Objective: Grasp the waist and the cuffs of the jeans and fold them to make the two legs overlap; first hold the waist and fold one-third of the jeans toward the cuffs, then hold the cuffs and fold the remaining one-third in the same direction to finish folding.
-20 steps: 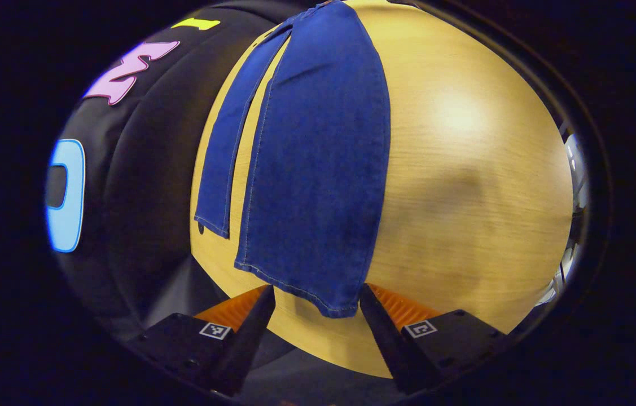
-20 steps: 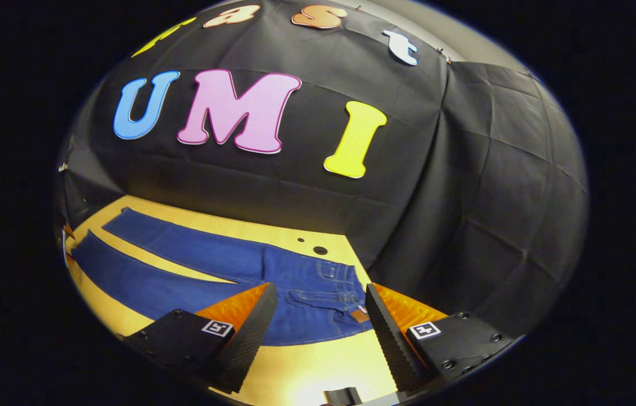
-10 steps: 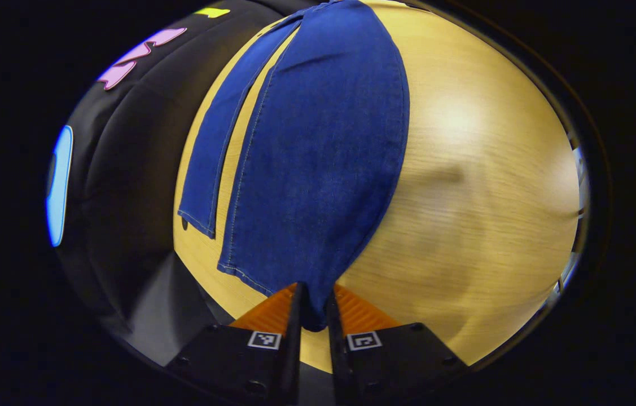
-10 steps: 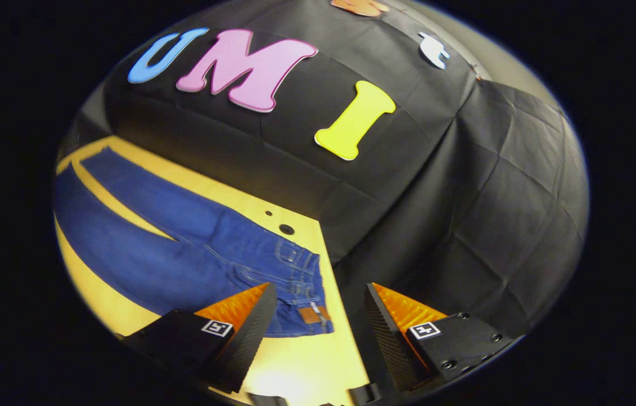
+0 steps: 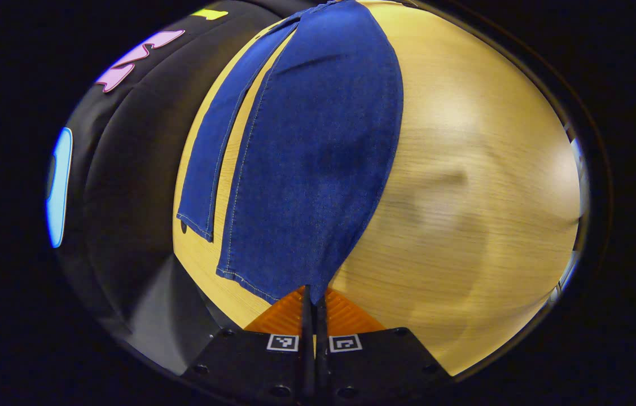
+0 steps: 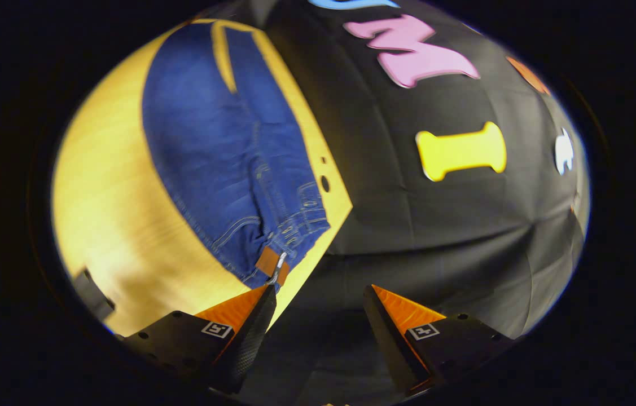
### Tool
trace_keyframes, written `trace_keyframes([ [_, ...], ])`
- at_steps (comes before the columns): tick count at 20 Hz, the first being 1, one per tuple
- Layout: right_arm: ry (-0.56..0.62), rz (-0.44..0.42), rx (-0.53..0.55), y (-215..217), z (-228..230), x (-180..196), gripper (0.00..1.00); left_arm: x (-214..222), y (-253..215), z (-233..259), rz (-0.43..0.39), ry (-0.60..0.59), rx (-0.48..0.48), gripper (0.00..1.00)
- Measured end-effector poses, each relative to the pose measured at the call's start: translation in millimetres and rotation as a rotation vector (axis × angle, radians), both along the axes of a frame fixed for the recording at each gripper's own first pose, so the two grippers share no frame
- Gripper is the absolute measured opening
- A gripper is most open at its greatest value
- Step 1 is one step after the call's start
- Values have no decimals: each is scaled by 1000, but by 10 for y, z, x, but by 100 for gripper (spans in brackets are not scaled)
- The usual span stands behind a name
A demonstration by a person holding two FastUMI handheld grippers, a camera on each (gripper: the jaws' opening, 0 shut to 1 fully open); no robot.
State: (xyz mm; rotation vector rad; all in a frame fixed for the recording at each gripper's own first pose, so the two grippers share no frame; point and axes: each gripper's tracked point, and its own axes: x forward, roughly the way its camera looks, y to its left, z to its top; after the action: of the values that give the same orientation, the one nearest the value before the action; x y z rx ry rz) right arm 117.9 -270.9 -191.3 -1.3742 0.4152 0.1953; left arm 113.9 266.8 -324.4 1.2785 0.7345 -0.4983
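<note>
Blue jeans (image 5: 318,146) lie flat on a light wooden table (image 5: 464,186), legs spread apart. In the left gripper view the near leg's cuff corner runs down between my left gripper's (image 5: 312,299) fingers, which are shut on it; the far leg (image 5: 210,158) lies to the left. In the right gripper view the jeans' waist (image 6: 289,237), with a brown patch (image 6: 268,261), sits at the table's corner. My right gripper (image 6: 318,299) is open just off that corner, its left finger (image 6: 250,327) close under the patch, nothing between the fingers.
The black cloth wall (image 6: 436,225) hangs close behind the table's far edge. Two small dark holes (image 6: 324,182) mark the table beside the waist. A dark object (image 6: 92,296) sits at the table's near edge in the right gripper view.
My left gripper closed on the near leg's cuff corner. My right gripper swung round toward the waist end, now viewing the jeans lengthwise from the table corner, still open.
</note>
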Motion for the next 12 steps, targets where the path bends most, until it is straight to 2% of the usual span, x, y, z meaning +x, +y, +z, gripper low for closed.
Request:
trace_keyframes([
  [2,89,126,-146,40,-254,50,96,7,-4,0,2,2,5,5],
  [5,244,238,-289,-16,-808,118,96,7,-3,-4,0,9,14,5],
  [7,309,241,-338,-163,-1039,183,96,-1,-11,-8,0,10,18,5],
  [9,283,227,-336,-218,-1040,346,99,-2,-13,-5,4,12,16,6],
  [10,272,220,-326,-186,-1043,403,93,-2,-23,-6,5,10,15,6],
  [12,260,252,-358,-120,-1063,539,93,-3,-17,-12,7,8,15,5],
])
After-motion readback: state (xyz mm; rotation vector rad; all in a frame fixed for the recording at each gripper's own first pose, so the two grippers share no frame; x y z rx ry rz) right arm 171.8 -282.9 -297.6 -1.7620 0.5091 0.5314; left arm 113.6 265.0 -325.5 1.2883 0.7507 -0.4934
